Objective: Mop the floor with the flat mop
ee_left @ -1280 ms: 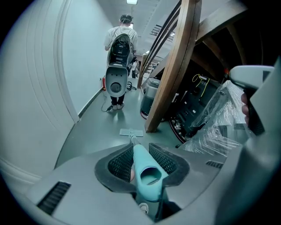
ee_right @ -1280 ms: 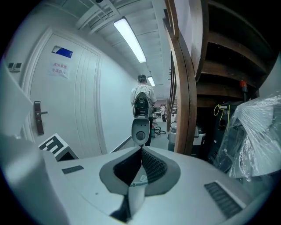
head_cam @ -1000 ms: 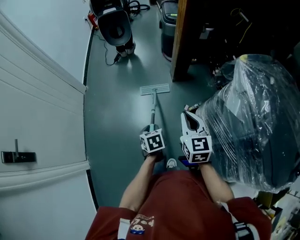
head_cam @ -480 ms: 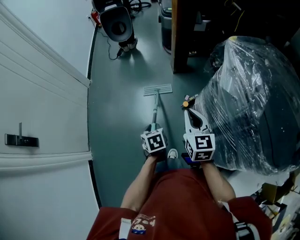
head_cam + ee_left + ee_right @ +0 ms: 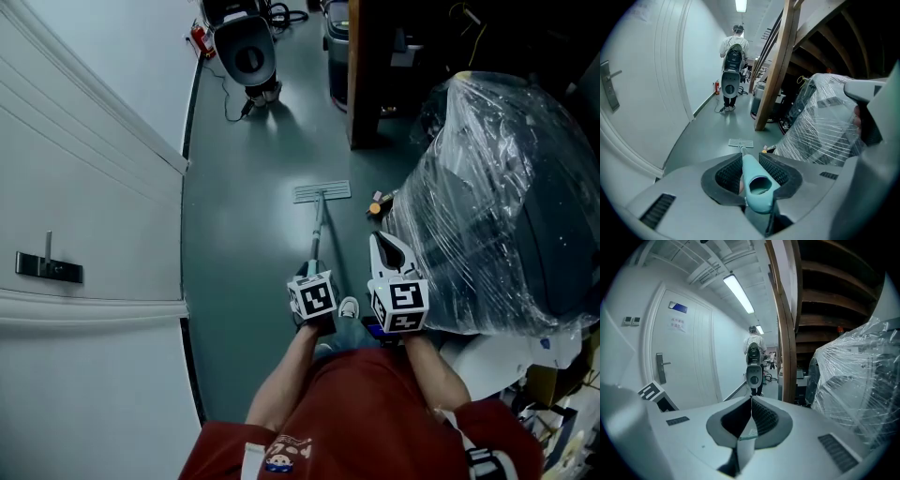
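Note:
The flat mop lies with its pale head (image 5: pixel 322 192) on the grey-green floor (image 5: pixel 244 206), its thin pole running back to a teal grip. My left gripper (image 5: pixel 310 281) is shut on that grip; in the left gripper view the teal handle (image 5: pixel 755 180) sits clamped between the dark pads, and the mop head (image 5: pixel 740 143) shows ahead on the floor. My right gripper (image 5: pixel 379 240) is held just right of the pole, touching nothing. In the right gripper view its jaws (image 5: pixel 751 401) are pressed together, with nothing between them.
A large plastic-wrapped bundle (image 5: pixel 487 187) crowds the right side. A wooden post (image 5: pixel 361 75) stands ahead, with a small orange object (image 5: pixel 375 204) on the floor by the bundle. A round-faced machine on a stand (image 5: pixel 246 56) with cables is farther along. A white door (image 5: pixel 84 234) lines the left.
The mop head has slid back toward me along the floor, away from the wooden post. Both grippers keep their hold and spacing.

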Tool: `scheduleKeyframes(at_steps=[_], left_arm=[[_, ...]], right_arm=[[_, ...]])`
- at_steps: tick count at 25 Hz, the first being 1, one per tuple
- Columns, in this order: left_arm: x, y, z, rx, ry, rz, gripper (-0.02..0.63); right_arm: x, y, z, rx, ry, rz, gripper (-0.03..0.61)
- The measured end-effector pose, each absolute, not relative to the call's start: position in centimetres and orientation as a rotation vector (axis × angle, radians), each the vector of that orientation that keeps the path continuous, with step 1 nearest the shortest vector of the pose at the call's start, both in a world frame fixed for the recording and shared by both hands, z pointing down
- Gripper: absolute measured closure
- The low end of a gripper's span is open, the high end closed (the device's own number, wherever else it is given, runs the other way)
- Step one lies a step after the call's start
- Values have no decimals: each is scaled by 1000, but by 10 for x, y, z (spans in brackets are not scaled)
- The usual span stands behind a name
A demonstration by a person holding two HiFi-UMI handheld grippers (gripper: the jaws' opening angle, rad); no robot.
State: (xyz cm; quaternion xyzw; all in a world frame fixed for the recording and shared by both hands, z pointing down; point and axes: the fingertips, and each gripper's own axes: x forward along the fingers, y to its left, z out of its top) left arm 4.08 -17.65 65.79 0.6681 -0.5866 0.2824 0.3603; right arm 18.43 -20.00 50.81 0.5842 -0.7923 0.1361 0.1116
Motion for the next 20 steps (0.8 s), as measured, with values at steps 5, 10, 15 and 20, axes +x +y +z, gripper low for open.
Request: scheduleKeyframes(at_steps=[5,10,15,20], left_arm=[[26,-142,660,1761,-1494,740,488],[7,-98,663,1780,-1483,746,488],[-7,-51,662,1783,-1465,721,488],[-19,-11,672,1768,-1469,702,488]], right_arm=[[163,-167,504,1731,-2318,383,560],[140,-118,504,1743,-2304,376,560],[125,-67,504,1746,-2284,358,560],[113,-25,505,1724,-2274,320,560]])
